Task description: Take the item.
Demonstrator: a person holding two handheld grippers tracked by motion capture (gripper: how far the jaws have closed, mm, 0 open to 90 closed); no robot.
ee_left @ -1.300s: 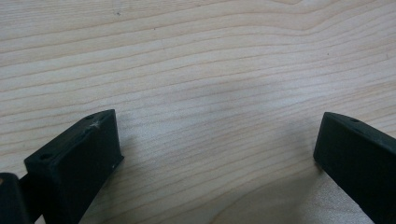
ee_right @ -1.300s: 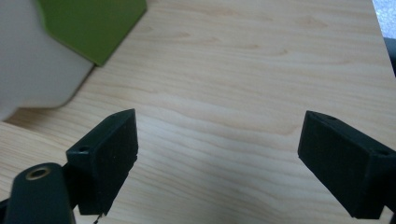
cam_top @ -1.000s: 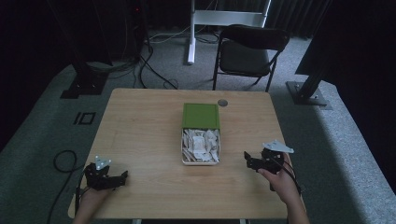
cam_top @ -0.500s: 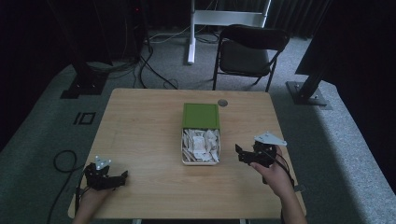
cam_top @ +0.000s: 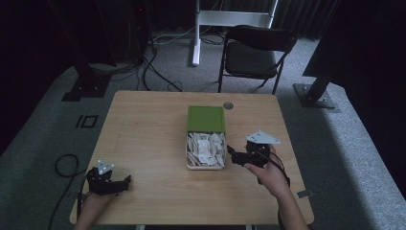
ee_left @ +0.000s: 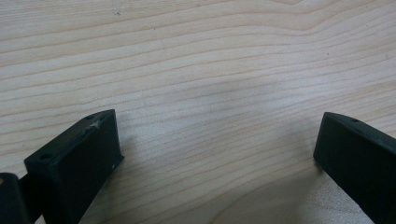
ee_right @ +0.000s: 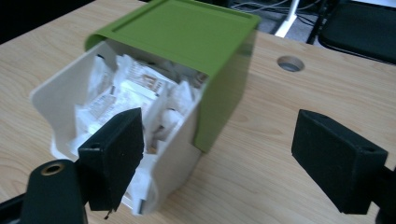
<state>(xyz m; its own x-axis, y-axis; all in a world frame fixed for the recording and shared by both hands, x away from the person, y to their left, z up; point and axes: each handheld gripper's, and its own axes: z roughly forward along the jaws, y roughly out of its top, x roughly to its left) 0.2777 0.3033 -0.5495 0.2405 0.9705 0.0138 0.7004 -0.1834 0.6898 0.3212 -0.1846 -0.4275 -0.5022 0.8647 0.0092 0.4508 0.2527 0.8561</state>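
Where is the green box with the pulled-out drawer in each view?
High view: the box sits at the table's middle, its white drawer pulled toward the person, just left of the right gripper.
Right gripper view: the box takes the upper left, with the drawer behind the left jaw.
Left gripper view: bare table wood between open jaws.
Shared landmark: the round table hole beyond the box.

table [cam_top: 143, 139] wood; cable hole [cam_top: 228, 105] (far edge); folding chair [cam_top: 256, 52] behind; floor cables [cam_top: 153, 67]
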